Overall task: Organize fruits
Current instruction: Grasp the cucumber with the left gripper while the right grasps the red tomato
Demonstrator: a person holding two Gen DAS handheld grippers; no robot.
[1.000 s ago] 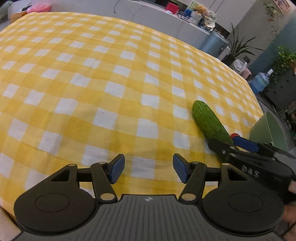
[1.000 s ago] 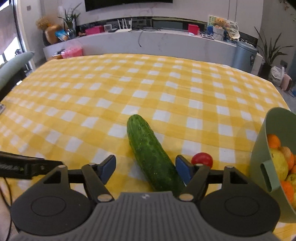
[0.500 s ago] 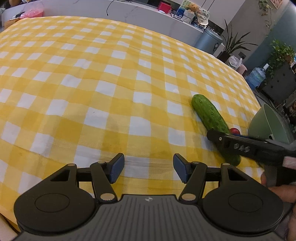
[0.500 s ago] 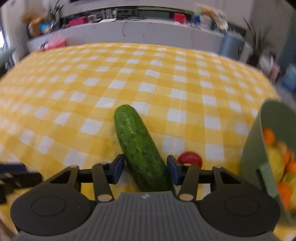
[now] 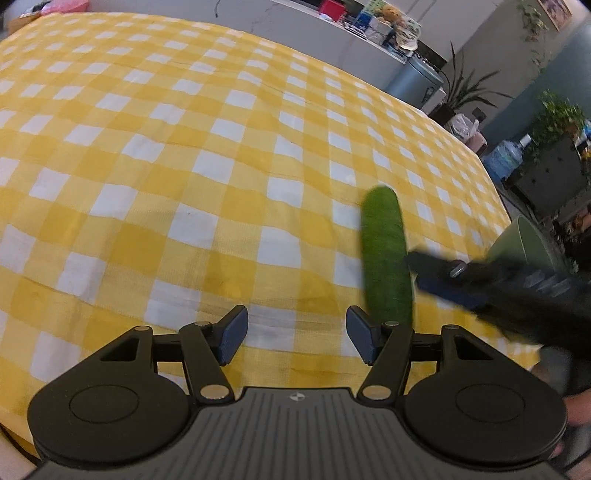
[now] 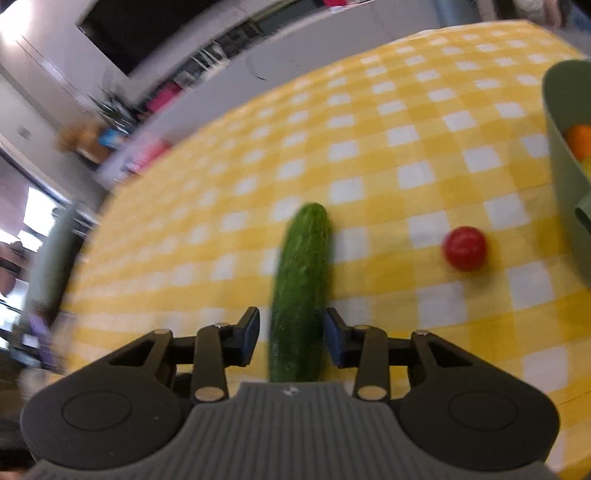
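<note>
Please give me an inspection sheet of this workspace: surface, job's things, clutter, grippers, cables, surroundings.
Surface: yellow checked tablecloth, lightly creased.
Job's things: cucumber; small red tomato on the cloth beside it; green basket at the right edge, holding an orange fruit.
Clutter: nothing seen on the table.
Grippers: left gripper open, empty, above bare cloth. Right gripper has just been closing, now shut on the cucumber.
Cables: nothing seen.
Surroundings: white counter with small items, potted plant, water bottle; right wrist view blurred.
</note>
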